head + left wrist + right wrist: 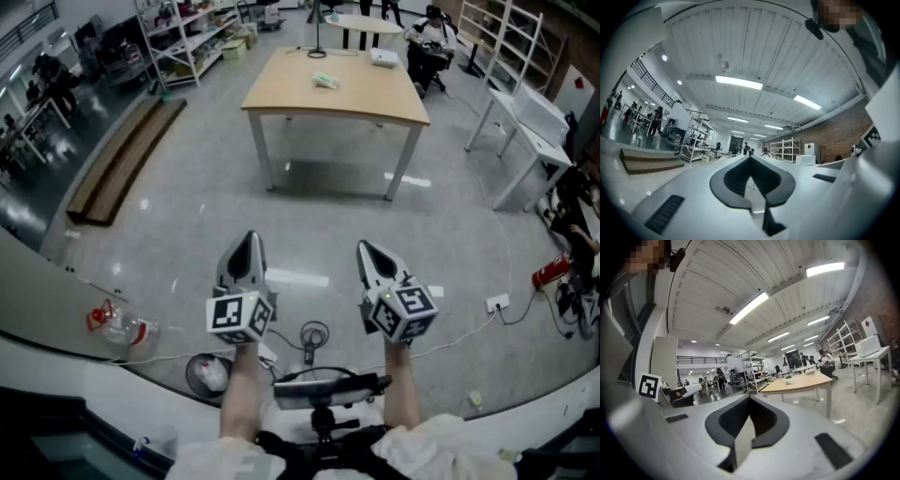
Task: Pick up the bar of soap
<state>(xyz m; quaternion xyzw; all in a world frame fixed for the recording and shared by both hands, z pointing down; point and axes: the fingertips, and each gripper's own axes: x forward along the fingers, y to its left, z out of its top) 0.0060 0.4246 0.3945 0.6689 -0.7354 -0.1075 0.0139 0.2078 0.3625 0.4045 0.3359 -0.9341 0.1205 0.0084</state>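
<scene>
While both tools are held out side by side before the person, the left gripper (249, 240) is seen with its jaws pressed together and nothing between them, and the right gripper (366, 249) is closed and empty in the same way. Farther off, across the grey floor (187, 216), a wooden table (281, 94) is seen. The pale green bar of soap (325, 82) is laid on its top, well apart from both grippers, and a white box (383, 58) is placed beyond it.
</scene>
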